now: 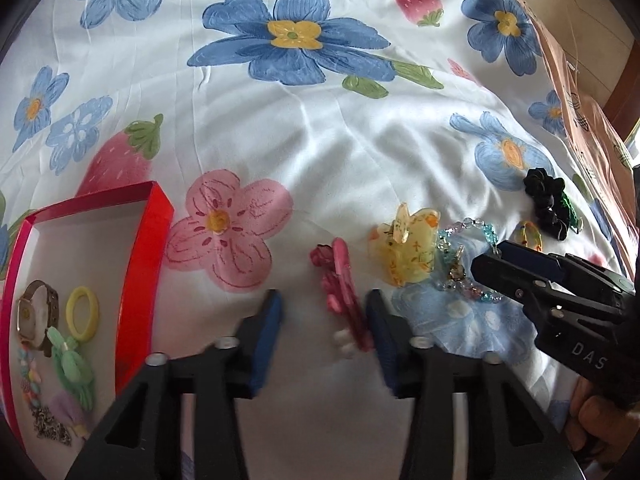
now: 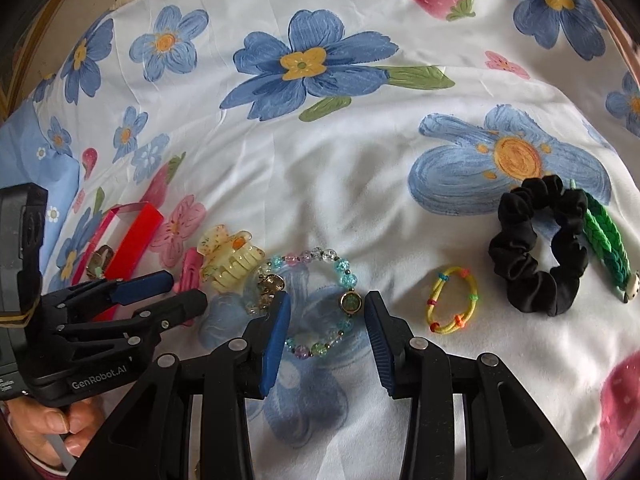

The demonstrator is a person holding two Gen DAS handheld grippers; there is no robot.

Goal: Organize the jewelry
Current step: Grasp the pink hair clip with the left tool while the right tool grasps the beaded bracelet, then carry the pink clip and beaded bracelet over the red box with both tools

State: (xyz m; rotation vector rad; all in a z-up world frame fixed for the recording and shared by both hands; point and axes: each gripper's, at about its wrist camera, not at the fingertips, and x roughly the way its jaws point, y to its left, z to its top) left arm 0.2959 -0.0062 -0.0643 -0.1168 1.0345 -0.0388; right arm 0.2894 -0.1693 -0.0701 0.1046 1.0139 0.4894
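On the floral sheet [image 1: 320, 152] the red box [image 1: 150, 256] sits left, so the left gripper [image 1: 325, 320], jaws parted around the pink clip [image 1: 342, 292], should squeeze squarely, while the right gripper [image 2: 327, 320] stands open over the beaded bracelet [image 2: 316, 300].

1. Floral bedsheet [image 1: 320, 140], white, printed with blue and pink flowers and strawberries; spreads wrinkled beneath and ahead of both tools.
2. Brown patterned fabric [image 1: 576, 92], far right edge of the left wrist view, beyond the sheet.
3. Wooden edge [image 2: 52, 20], upper-left corner of the right wrist view.
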